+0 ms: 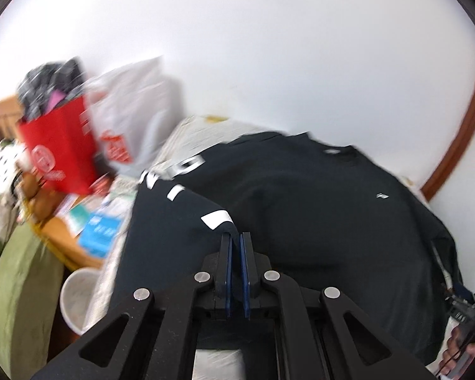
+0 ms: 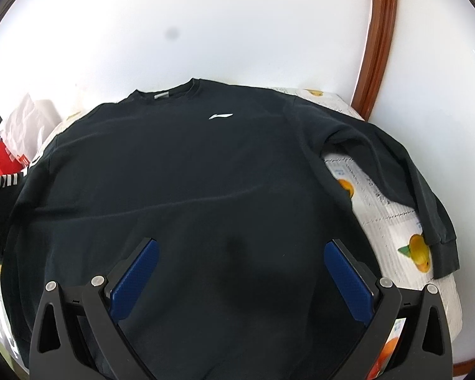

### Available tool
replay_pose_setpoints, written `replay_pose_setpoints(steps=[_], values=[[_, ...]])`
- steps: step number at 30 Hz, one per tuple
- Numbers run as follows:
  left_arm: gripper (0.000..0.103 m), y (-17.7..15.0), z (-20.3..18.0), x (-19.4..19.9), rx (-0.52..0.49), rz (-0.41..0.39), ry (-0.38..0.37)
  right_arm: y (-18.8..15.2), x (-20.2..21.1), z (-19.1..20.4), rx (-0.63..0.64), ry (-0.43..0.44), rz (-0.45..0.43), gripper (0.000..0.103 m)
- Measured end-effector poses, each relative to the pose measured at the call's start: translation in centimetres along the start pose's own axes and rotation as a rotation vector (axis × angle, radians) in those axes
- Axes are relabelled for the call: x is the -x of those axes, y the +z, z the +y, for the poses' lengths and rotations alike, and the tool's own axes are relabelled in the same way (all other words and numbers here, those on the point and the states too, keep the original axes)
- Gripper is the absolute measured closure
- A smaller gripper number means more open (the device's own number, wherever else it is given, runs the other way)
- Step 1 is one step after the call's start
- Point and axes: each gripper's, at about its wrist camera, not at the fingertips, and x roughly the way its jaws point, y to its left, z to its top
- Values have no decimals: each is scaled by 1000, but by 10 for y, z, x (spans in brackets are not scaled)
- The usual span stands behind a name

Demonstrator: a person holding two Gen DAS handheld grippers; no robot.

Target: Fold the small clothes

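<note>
A black sweatshirt (image 2: 190, 174) with a small white chest logo lies face up on a table with a fruit-print cloth (image 2: 383, 221). Its right sleeve (image 2: 405, 174) lies out to the right, cuff near the table edge. My right gripper (image 2: 240, 253) is open above the lower body of the sweatshirt, holding nothing. In the left wrist view the sweatshirt (image 1: 300, 205) is blurred. My left gripper (image 1: 236, 237) is shut on the left sleeve (image 1: 180, 199), which has white lettering, near a white patch at its fingertips.
A red paper bag (image 1: 57, 152) and a white plastic bag (image 1: 133, 117) stand at the left beside the table. Papers and a blue packet (image 1: 99, 231) lie on a wooden surface. A white bin (image 1: 76, 297) is below. A white wall and brown door frame (image 2: 376, 41) stand behind.
</note>
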Motion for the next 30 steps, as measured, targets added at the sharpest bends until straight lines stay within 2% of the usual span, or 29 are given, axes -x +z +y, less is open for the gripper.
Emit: replay_pose_setpoints(steps=[5, 12, 17, 22, 24, 26, 30], values=[[97, 16, -57, -19, -43, 5, -106, 10, -5, -16, 6, -2, -14, 0], [97, 24, -129, -58, -120, 62, -223, 15, -26, -21, 23, 20, -9, 1], [97, 19, -162, -84, -166, 103, -243, 17, -46, -19, 23, 31, 15, 2], [97, 19, -167, -98, -170, 132, -240, 20, -60, -8, 55, 36, 35, 2], [89, 20, -164, -100, -162, 146, -255, 22, -63, -2, 65, 41, 39, 2], [72, 20, -158, -96, -161, 154, -277, 26, -65, 9, 76, 62, 41, 2], [62, 17, -135, -80, -173, 127, -242, 35, -66, 36, 97, 122, 40, 2]])
